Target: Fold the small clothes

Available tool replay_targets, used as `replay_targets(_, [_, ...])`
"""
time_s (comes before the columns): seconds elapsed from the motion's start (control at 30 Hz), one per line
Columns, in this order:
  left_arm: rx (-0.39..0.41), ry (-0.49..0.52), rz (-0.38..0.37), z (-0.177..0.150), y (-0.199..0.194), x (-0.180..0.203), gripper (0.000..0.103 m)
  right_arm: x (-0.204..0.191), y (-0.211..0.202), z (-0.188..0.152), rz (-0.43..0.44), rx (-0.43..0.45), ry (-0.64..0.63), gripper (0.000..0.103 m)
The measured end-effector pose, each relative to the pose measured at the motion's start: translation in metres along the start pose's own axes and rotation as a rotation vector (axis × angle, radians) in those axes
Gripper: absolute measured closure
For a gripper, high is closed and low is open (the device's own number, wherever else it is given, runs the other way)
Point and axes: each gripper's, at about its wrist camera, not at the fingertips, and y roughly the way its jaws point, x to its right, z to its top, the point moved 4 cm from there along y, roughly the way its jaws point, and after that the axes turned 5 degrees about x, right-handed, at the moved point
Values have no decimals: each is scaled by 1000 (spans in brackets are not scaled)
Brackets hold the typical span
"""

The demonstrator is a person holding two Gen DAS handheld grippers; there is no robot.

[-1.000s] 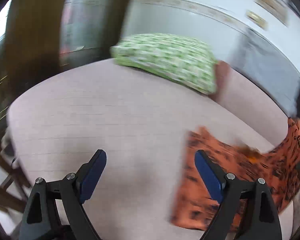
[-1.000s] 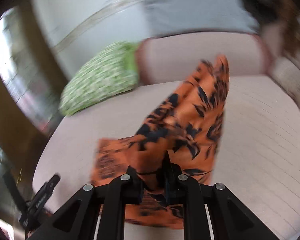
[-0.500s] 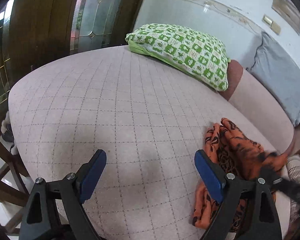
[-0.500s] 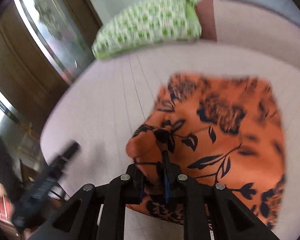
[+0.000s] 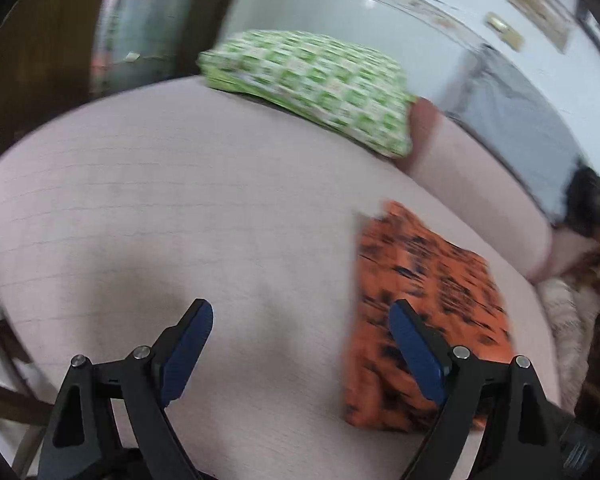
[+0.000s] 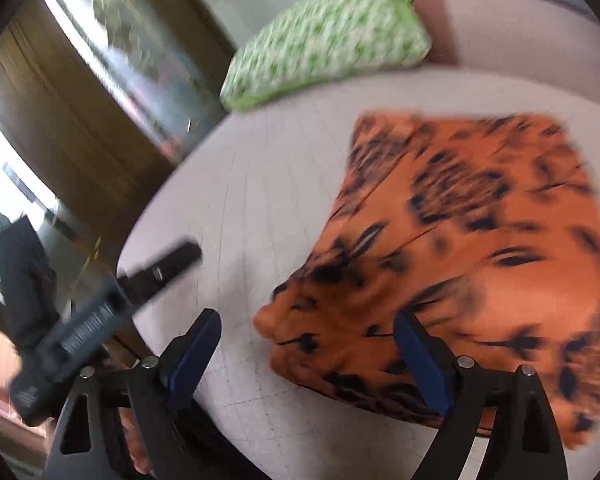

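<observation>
From the left wrist view, the left gripper (image 5: 300,344) has its fingers spread wide with nothing between them, over the pink sofa seat (image 5: 180,208). The orange cloth (image 5: 428,280) lies folded on the seat to its right, with a green pillow (image 5: 316,84) behind.

From the right wrist view, the right gripper (image 6: 308,356) has just been opening; its fingers stand wide, the cloth's near corner lying loose between them.

A home living room: a pale pink quilted sofa (image 5: 204,208) carries a green-and-white patterned cushion (image 5: 320,84) at its back edge, beside brown wooden doors with glass panels (image 6: 140,64).
</observation>
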Motion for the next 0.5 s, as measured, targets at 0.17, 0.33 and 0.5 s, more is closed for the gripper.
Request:
replay_targets(0.17, [-121, 2, -216, -15, 6, 38, 13, 55, -57, 4, -31, 143, 176, 13])
replay_targets(0.33, [-308, -40, -216, -35, 39, 37, 87, 95, -74, -7, -60, 163, 271, 13])
replay_targets(0.5, [-317, -72, -226, -33, 35, 37, 69, 112, -75, -14, -28, 173, 318, 13])
